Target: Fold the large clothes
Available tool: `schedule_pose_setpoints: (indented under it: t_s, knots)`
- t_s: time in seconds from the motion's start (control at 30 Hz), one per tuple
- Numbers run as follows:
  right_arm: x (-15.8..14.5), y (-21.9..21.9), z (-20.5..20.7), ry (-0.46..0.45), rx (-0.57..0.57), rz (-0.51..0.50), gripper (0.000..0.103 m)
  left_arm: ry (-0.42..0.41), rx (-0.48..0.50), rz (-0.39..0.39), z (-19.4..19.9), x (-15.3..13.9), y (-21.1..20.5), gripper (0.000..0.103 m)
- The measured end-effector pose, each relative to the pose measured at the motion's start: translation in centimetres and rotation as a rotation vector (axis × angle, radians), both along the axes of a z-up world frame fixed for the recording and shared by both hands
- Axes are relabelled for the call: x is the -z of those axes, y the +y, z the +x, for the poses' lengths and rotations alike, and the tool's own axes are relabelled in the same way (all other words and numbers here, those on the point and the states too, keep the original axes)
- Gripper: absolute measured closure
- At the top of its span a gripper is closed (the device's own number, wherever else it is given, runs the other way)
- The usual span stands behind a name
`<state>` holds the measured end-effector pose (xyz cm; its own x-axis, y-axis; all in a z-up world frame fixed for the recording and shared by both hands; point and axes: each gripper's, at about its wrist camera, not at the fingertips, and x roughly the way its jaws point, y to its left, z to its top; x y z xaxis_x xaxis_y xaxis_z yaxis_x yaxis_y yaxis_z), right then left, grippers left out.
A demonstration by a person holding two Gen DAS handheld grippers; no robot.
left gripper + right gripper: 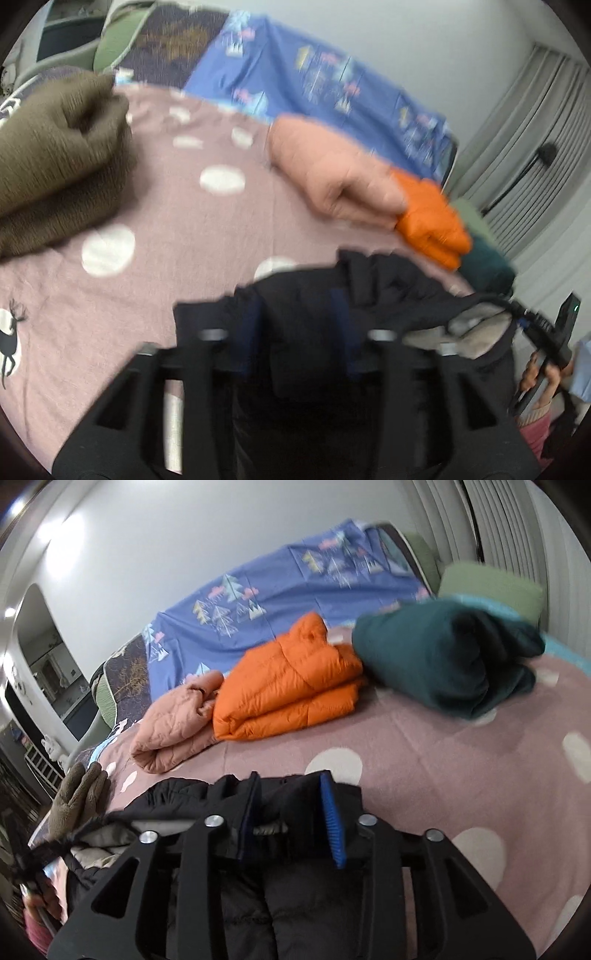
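A black puffer jacket (pixel 388 295) with a grey lining hangs between both grippers over the near edge of the bed. My left gripper (pixel 299 332) has its blue pads (pixel 253 332) around a fold of the jacket, shut on it. In the right wrist view my right gripper (pixel 291 812) grips the jacket (pixel 295 886) between its blue pads (pixel 332 823). The right gripper also shows at the right edge of the left wrist view (pixel 543 332).
The bed has a pink sheet with white dots (pixel 221 229). On it lie a folded olive sweater (pixel 55 162), a pink quilted jacket (pixel 173 723), an orange puffer jacket (pixel 288 686) and a dark green garment (pixel 443 657). A blue quilt (pixel 258 602) lies along the wall.
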<state>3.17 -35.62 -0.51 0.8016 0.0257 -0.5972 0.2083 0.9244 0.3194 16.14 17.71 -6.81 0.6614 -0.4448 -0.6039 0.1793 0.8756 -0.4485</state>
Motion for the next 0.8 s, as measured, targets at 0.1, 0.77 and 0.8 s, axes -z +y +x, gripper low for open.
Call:
schedule_pose_setpoints:
  t_s: [0.1,0.77,0.8]
  knots:
    - [-1.6,1.0,-1.9,-0.043,-0.035,-0.060,0.049,-0.128,-0.033,0.053,-2.5,-2.9,0.6,0.023]
    - [5.0,11.7,3.8,0.191,-0.232,-0.248,0.065,0.017,0.147,0.314,-1.5,2.9,-12.3,0.066]
    - [6.3,10.8,4.9,0.219,-0.184,-0.265,0.068,0.016,0.128,0.329,-0.8,3.4,-12.3,0.064]
